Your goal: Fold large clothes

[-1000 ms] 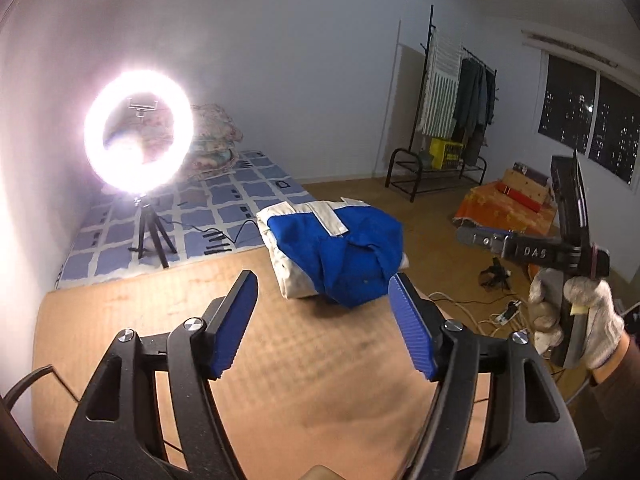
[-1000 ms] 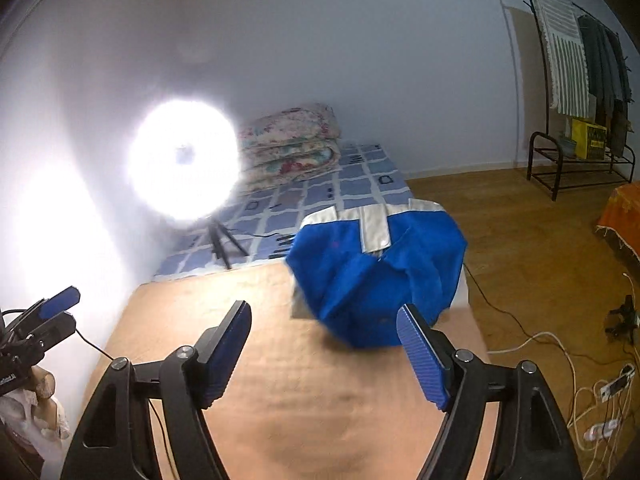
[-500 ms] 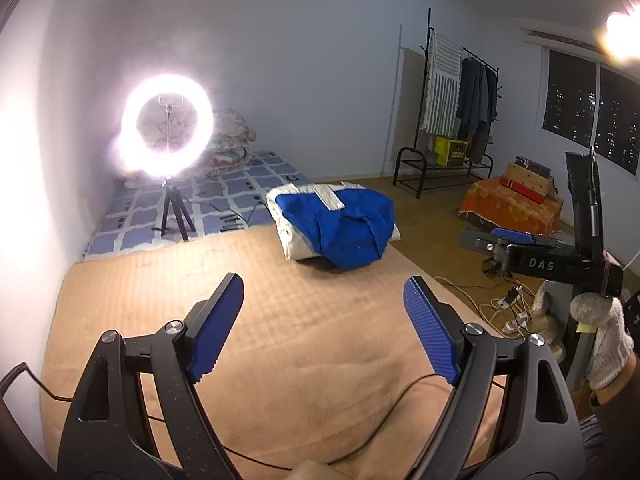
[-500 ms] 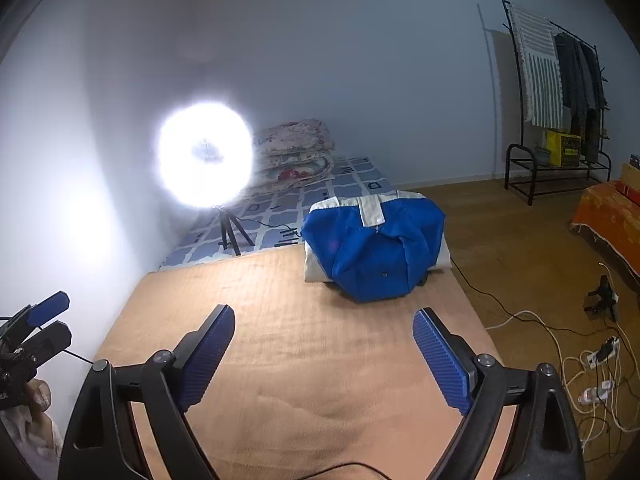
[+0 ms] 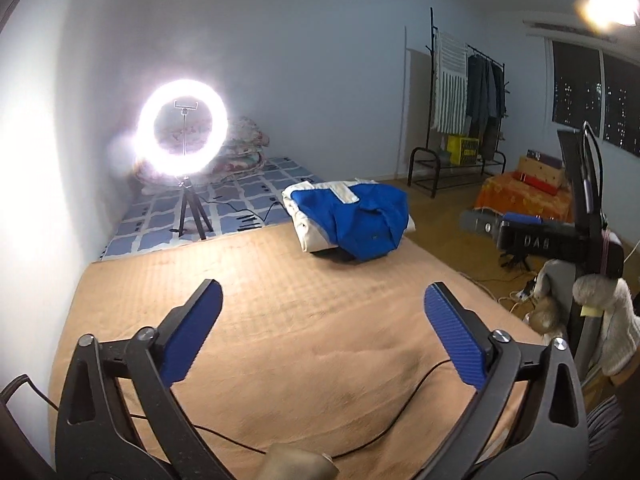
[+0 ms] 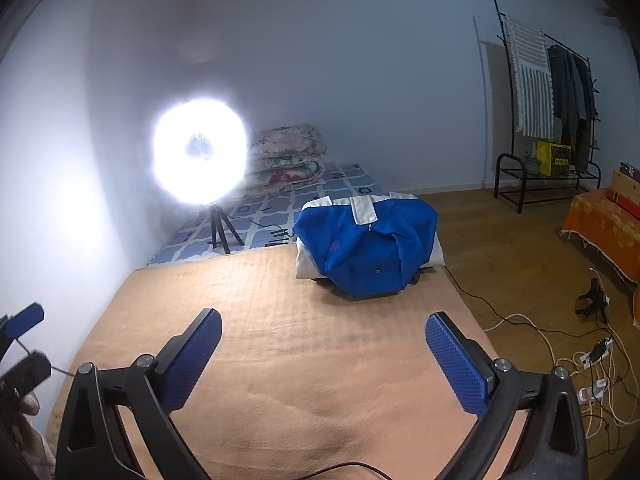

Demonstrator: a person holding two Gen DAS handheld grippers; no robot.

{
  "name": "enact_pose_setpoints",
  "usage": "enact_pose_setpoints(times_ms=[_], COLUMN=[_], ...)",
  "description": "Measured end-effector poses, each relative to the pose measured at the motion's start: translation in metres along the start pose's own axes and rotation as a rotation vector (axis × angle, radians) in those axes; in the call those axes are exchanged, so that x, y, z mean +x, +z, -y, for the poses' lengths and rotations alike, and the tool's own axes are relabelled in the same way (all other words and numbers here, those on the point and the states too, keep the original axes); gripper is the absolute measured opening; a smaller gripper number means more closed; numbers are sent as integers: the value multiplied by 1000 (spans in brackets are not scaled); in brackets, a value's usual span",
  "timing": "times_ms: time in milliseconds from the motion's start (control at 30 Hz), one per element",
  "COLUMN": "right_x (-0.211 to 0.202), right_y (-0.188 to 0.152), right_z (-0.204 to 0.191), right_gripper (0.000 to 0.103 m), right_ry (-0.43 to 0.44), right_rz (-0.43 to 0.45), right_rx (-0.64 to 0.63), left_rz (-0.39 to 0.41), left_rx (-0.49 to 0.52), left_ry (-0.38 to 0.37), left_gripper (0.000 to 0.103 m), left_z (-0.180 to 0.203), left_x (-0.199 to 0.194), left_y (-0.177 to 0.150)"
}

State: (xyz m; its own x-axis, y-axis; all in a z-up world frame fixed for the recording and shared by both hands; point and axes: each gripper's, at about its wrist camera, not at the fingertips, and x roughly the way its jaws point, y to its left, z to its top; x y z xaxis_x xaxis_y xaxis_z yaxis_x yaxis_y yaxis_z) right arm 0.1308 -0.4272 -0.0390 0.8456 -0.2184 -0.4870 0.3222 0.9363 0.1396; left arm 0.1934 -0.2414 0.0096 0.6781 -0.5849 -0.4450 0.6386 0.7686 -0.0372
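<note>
Both grippers sit farther back from the garment than before. Tan mat (image 5: 280, 340) carries the folded blue-and-white garment (image 5: 352, 220) at its far edge. Left gripper (image 5: 320, 332), right gripper (image 6: 324, 356): fingers just opened, wide apart, empty.

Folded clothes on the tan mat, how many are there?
1: a blue and white garment lies at the far end of the mat. More clothes hang on the rack, not folded.

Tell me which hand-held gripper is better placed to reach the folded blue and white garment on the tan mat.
Neither clearly, perhaps the right hand-held gripper: the folded blue and white garment lies almost straight ahead. From the left hand-held gripper it sits slightly right. Both are open, empty and apart from it.
</note>
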Motion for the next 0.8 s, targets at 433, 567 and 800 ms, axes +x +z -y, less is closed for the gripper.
enact_pose_setpoints(times_ms=[433,567,800], right_x=[4,3,4], right_y=[-17,-18,-19], right_z=[-13,-13,-7], right_gripper=[103,103,103], right_ry=[-66,-75,-81], right_rz=[-7,-7,-16], right_rx=[-78,-85,-66], left_rz=[-53,-85,-122], left_rx=[-1,-11,-28], left_ry=[69,82,73], left_gripper=[103,103,103], left_z=[-4,-5,-8], left_x=[15,24,32], left_y=[-10,-13,-18])
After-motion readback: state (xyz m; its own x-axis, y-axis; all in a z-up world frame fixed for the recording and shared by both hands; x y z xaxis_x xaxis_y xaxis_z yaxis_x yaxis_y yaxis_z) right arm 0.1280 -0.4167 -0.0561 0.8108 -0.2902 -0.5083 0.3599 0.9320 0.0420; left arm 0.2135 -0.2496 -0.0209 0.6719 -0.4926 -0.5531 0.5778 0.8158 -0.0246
